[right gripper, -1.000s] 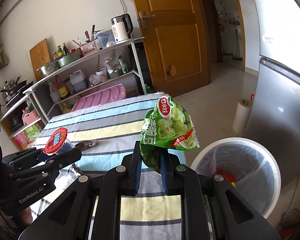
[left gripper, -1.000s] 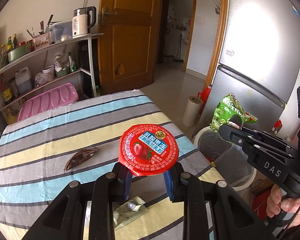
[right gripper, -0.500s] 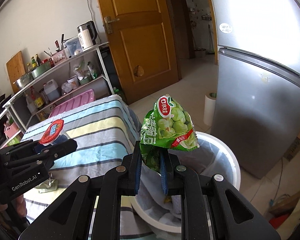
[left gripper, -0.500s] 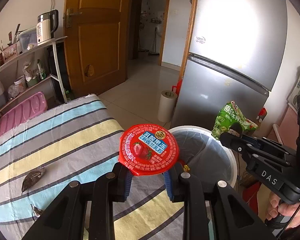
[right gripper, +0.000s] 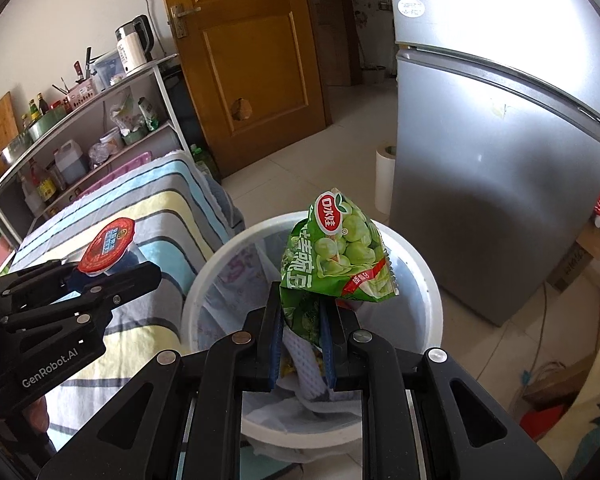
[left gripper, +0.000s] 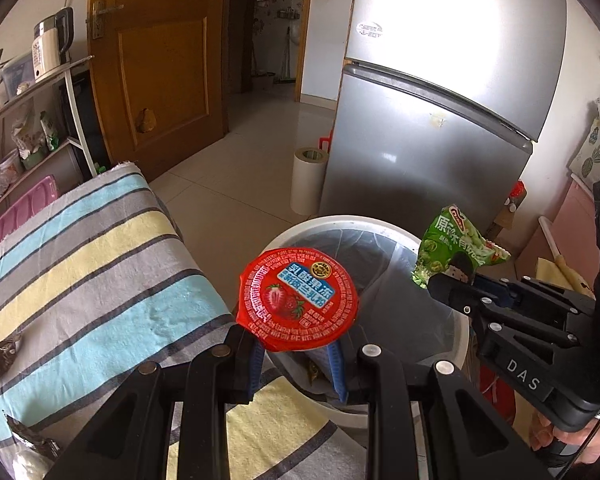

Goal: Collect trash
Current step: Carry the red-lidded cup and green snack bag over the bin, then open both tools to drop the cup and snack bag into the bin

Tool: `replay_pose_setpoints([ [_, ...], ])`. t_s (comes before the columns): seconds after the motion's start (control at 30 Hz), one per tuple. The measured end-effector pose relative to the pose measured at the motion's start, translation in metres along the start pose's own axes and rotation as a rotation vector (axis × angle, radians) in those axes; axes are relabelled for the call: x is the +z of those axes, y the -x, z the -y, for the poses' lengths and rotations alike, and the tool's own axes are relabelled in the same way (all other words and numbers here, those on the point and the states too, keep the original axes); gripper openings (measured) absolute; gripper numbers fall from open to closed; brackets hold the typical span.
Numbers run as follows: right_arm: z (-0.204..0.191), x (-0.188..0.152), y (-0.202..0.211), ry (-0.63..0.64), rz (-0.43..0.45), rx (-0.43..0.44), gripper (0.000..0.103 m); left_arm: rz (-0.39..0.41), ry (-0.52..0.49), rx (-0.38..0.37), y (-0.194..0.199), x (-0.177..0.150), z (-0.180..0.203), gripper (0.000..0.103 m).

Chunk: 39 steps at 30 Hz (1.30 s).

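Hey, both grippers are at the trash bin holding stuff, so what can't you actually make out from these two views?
- Jelly cup: left wrist view shows only its red lid; the body is hidden beneath it and the left gripper.
- Trash bin: its bottom is masked by the green snack bag and the right gripper.
- Dark wrappers on the striped cloth: too small and cut off by the left wrist view's edge.

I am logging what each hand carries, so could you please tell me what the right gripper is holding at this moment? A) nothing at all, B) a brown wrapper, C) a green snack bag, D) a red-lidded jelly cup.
C: the right gripper is clamped on the lower part of the green snack bag above the white bin.
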State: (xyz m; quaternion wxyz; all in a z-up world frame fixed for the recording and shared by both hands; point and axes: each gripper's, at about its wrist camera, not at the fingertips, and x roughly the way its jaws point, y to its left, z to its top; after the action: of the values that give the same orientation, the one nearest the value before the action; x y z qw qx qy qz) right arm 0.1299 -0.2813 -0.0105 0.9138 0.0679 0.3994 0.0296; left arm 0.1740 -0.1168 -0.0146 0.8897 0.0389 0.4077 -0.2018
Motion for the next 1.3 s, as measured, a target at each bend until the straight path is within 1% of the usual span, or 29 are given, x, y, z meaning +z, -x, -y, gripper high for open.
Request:
replay_pose_setpoints([
  [0.23, 0.014, -0.007, -0.019, -0.015, -0.058, -0.034, 0.017, -0.034, 0.003, 0.017, -0.015, -0.003, 0.001, 0.028],
  [0.33, 0.016, -0.009, -0.024, -0.025, -0.083, -0.029, 0.017, -0.042, 0.012, 0.017, -0.018, -0.004, 0.000, 0.029],
  [0.4, 0.019, -0.011, -0.025, -0.032, -0.087, -0.042, 0.019, -0.046, 0.008, 0.018, -0.019, -0.005, 0.000, 0.038],
  [0.47, 0.019, -0.010, -0.026, -0.033, -0.092, -0.053, 0.026, -0.047, 0.014, 0.012, -0.019, -0.006, -0.001, 0.043],
  [0.53, 0.018, -0.009, -0.026, -0.036, -0.089, -0.055, 0.039, -0.044, 0.017, 0.020, -0.018, -0.006, -0.001, 0.044],
  [0.57, 0.018, -0.009, -0.025, -0.038, -0.086, -0.053, 0.041, -0.041, 0.014, 0.021, -0.017, -0.006, -0.001, 0.045],
  [0.9, 0.013, -0.009, -0.014, -0.049, -0.051, -0.047, 0.042, 0.009, 0.026, 0.022, 0.006, -0.006, -0.007, 0.047],
  [1.2, 0.000, -0.009, 0.006, -0.048, 0.000, -0.021, 0.042, 0.060, 0.056, 0.046, 0.039, -0.013, -0.022, 0.047],
  [1.3, -0.008, -0.009, 0.012, -0.041, 0.016, -0.008, 0.042, 0.081, 0.063, 0.071, 0.052, -0.018, -0.030, 0.047],
])
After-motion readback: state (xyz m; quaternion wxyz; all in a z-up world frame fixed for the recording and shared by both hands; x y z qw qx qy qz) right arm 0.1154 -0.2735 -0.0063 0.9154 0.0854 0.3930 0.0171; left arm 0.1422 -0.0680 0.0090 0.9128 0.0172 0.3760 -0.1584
